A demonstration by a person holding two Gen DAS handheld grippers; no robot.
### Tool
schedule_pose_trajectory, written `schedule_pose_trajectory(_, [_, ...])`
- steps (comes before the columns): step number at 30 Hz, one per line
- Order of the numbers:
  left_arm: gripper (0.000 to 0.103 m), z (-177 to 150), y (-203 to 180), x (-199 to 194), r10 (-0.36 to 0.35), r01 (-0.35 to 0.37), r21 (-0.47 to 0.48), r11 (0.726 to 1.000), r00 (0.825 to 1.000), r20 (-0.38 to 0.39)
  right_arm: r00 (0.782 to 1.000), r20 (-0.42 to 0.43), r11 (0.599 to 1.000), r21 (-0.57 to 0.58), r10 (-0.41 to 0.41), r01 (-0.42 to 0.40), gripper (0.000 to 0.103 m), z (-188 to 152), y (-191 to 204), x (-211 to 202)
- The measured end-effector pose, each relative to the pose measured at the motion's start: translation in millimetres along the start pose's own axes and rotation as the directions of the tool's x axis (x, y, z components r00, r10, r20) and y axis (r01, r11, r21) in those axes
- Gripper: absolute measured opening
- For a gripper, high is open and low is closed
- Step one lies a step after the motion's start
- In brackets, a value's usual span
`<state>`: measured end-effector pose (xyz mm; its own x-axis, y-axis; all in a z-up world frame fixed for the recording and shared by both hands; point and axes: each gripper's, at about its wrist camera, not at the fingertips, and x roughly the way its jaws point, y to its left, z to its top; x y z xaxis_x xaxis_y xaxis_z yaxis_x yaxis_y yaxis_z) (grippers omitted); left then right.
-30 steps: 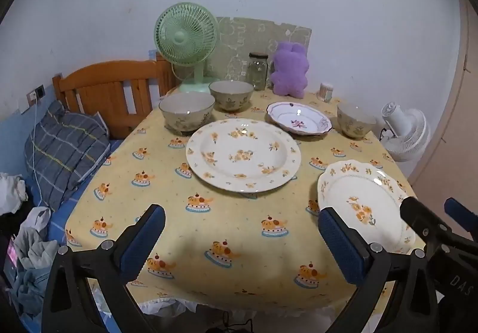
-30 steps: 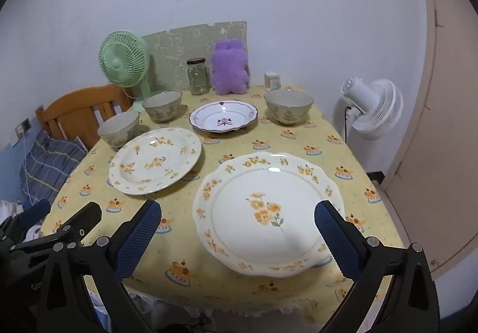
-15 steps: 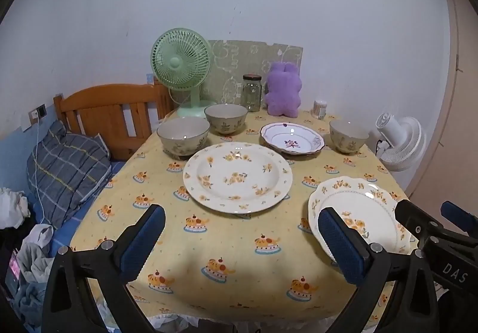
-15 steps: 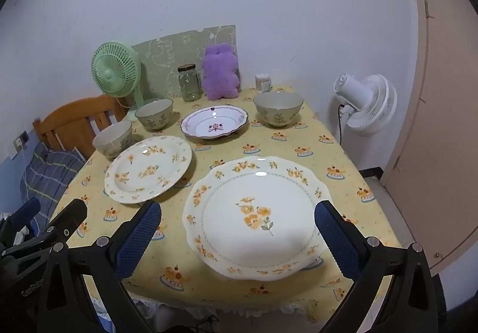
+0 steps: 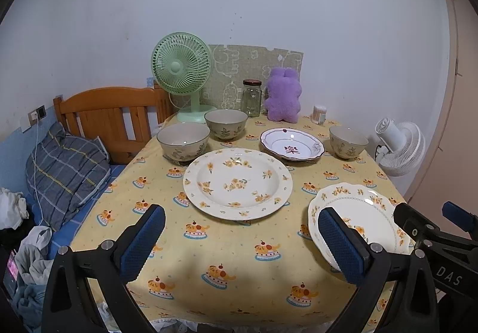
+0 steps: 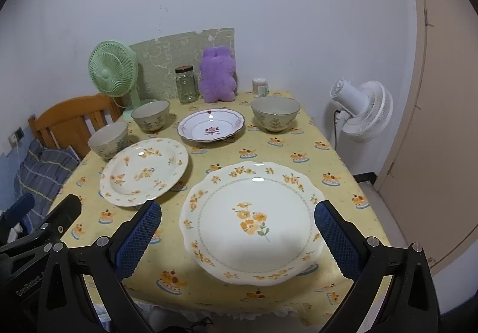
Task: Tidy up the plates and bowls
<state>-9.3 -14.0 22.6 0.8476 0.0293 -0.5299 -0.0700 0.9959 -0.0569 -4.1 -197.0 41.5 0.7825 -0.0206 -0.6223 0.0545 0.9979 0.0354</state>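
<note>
On the yellow tablecloth lie a round floral plate (image 5: 237,182) (image 6: 145,170), a scalloped floral plate (image 5: 363,215) (image 6: 251,219) at the front right, and a small purple-patterned dish (image 5: 291,147) (image 6: 211,128). Three beige bowls stand behind them: the left bowl (image 5: 182,141) (image 6: 108,140), the middle bowl (image 5: 226,123) (image 6: 151,115) and the right bowl (image 5: 348,141) (image 6: 274,113). My left gripper (image 5: 239,243) is open and empty above the table's front edge. My right gripper (image 6: 236,238) is open and empty above the scalloped plate.
A green fan (image 5: 180,73), a glass jar (image 5: 251,98), a purple plush toy (image 5: 282,98) and a small container (image 5: 319,114) stand along the back wall. A wooden bed frame (image 5: 110,111) with bedding is left; a white fan (image 6: 363,111) is right.
Both grippers have drawn back and risen a little, so the table looks farther and lower in both views. Nothing on the table has moved.
</note>
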Motion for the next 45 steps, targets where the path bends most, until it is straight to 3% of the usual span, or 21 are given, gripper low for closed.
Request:
schedule_pose_trajectory(4, [0.103,-0.2,-2.5,1.8,-0.008,0.008,0.002,1.0,1.0,0.0,1.0,0.004,0.999,-0.015,-0.031,0.031,0.103,0.6,0.0,0.3])
schedule_pose_trajectory(17, [0.103,-1.4,-6.9,4.4,0.004,-0.004,-0.003,1.0,1.0,-0.013,1.0,-0.002,1.0,0.0,-0.001,0.001,0.103,1.2,-7.3,3.1])
schedule_pose_trajectory(45, [0.101,-2.2,-13.3,-2.3,-0.014,0.014,0.007,1.0,1.0,-0.007,1.0,0.013,1.0,0.002,-0.018,0.017,0.103,-3.8,-11.5,-7.0])
